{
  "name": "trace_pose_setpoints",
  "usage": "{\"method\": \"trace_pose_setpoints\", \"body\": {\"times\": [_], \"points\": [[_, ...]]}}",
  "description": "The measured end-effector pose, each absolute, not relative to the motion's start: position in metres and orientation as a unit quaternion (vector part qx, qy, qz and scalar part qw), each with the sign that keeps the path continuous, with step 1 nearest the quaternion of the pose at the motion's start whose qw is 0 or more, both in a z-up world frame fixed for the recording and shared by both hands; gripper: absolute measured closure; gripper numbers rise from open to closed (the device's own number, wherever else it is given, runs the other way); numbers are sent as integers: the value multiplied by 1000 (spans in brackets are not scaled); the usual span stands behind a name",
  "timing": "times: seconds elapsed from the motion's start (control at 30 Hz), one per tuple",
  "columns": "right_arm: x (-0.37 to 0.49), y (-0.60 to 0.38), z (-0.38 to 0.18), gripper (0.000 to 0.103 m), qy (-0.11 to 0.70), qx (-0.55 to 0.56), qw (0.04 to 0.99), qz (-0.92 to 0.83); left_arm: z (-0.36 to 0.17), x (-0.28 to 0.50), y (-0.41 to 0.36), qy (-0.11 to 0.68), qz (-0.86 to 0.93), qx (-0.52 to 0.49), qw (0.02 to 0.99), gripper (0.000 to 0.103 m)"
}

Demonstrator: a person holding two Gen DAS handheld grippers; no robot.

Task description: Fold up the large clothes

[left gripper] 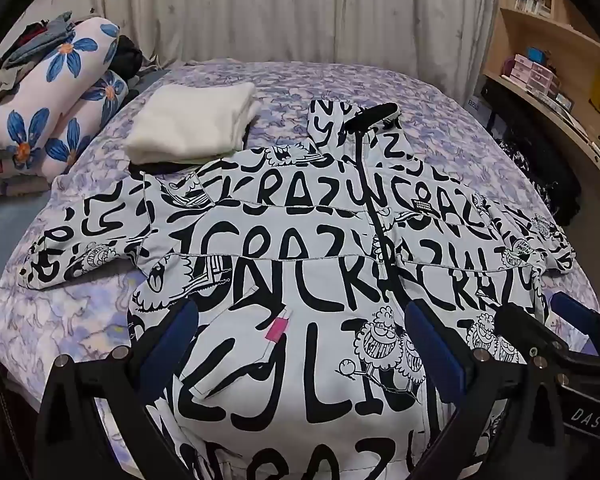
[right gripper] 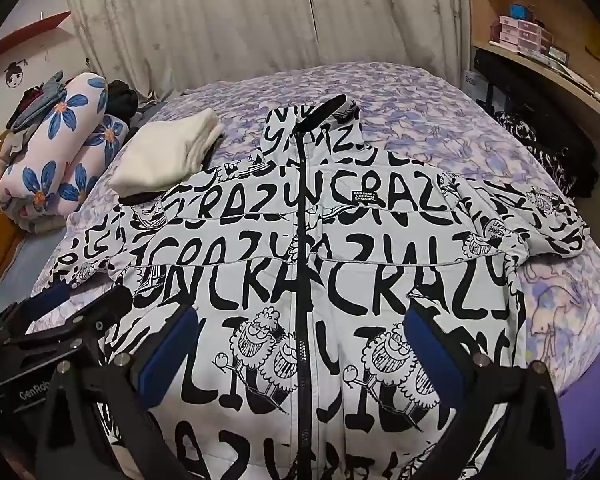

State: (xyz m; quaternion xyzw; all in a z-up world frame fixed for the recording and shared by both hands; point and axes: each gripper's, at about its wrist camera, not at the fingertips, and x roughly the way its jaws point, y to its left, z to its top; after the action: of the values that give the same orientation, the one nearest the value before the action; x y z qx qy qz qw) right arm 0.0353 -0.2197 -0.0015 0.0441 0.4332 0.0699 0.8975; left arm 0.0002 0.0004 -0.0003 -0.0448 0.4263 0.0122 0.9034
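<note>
A large white jacket (left gripper: 300, 248) printed with black letters and cartoon faces lies spread front up on the bed, zipped, sleeves out to both sides, collar toward the far end. In the right wrist view the jacket (right gripper: 320, 248) fills the middle. My left gripper (left gripper: 300, 344) hovers open over the jacket's lower left half, nothing between its blue pads. My right gripper (right gripper: 300, 344) hangs open above the zipper near the hem, also holding nothing. In the left wrist view the right gripper (left gripper: 556, 332) shows at the right edge; the left gripper (right gripper: 72, 308) appears at the left of the right view.
A folded white garment (left gripper: 192, 124) rests on the purple patterned bedspread (left gripper: 440, 136) by the jacket's left shoulder. Rolled flowered bedding (left gripper: 56, 108) with clothes on top lies at the far left. Wooden shelves (left gripper: 548, 52) stand on the right, a curtain (left gripper: 280, 12) behind.
</note>
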Motion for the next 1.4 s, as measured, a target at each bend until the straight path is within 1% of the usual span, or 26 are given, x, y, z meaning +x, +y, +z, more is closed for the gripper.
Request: {"method": "trace_pose_setpoints", "body": {"times": [0.03, 0.4, 0.67, 1.0, 1.4], "points": [[36, -220, -2, 0, 444, 48, 892, 72, 0, 0, 0, 425, 13, -44, 904, 1], [27, -227, 5, 0, 431, 42, 899, 68, -5, -2, -11, 431, 6, -52, 901, 1], [25, -237, 7, 0, 433, 55, 898, 61, 1, -7, -15, 435, 7, -34, 900, 1], [25, -241, 6, 0, 424, 61, 901, 64, 3, -4, -13, 443, 4, -54, 895, 1], [25, -246, 8, 0, 415, 62, 905, 63, 10, -5, -20, 422, 15, -34, 906, 1]]}}
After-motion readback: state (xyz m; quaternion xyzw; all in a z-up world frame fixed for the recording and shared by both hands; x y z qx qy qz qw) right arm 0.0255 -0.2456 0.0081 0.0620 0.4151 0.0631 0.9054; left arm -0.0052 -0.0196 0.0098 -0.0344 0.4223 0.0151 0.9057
